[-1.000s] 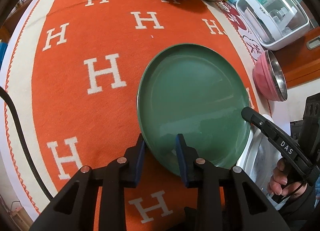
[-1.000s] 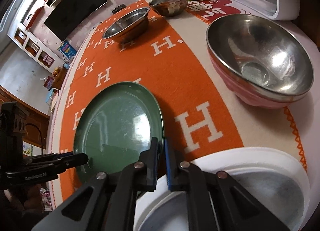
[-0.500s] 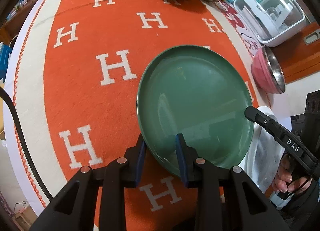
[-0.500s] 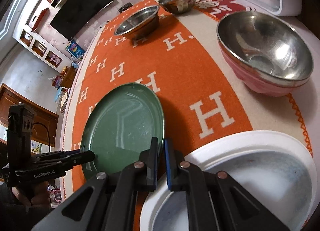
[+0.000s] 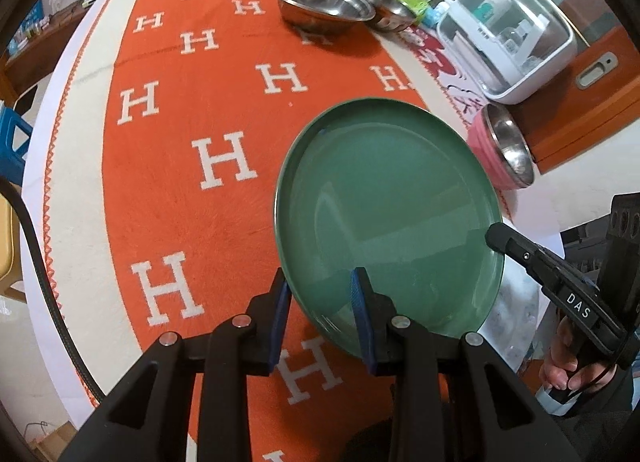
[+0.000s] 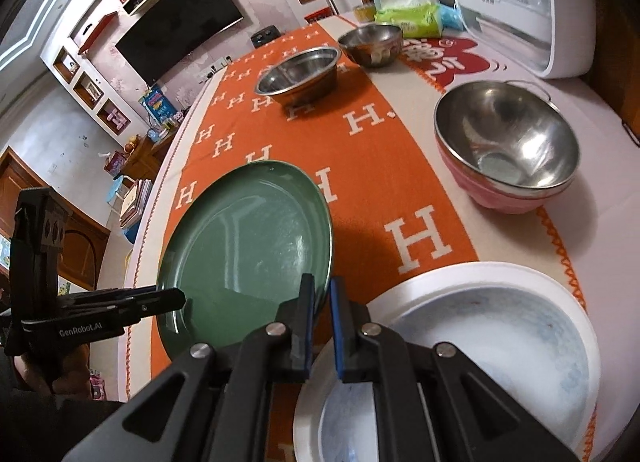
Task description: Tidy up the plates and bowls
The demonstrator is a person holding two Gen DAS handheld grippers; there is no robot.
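Observation:
A green plate (image 5: 384, 214) is held tilted above the orange cloth. My left gripper (image 5: 320, 294) straddles its near rim, with a visible gap at the left finger. My right gripper (image 6: 322, 290) is shut on the plate's (image 6: 248, 246) right rim; it also shows in the left wrist view (image 5: 496, 238). A white plate (image 6: 480, 342) lies under the right gripper, its edge also showing in the left wrist view (image 5: 508, 314). A pink-sided steel bowl (image 6: 508, 154) stands to the right.
Two steel bowls (image 6: 300, 74) (image 6: 370, 42) stand at the far end of the orange H-patterned cloth (image 5: 192, 190). A white appliance box (image 5: 508, 42) and tissue packs (image 6: 408, 10) lie far right. The table edge (image 5: 40, 222) runs along the left.
Both grippers have lifted the green plate higher off the cloth and tilted it; its right edge now hangs over the white plate.

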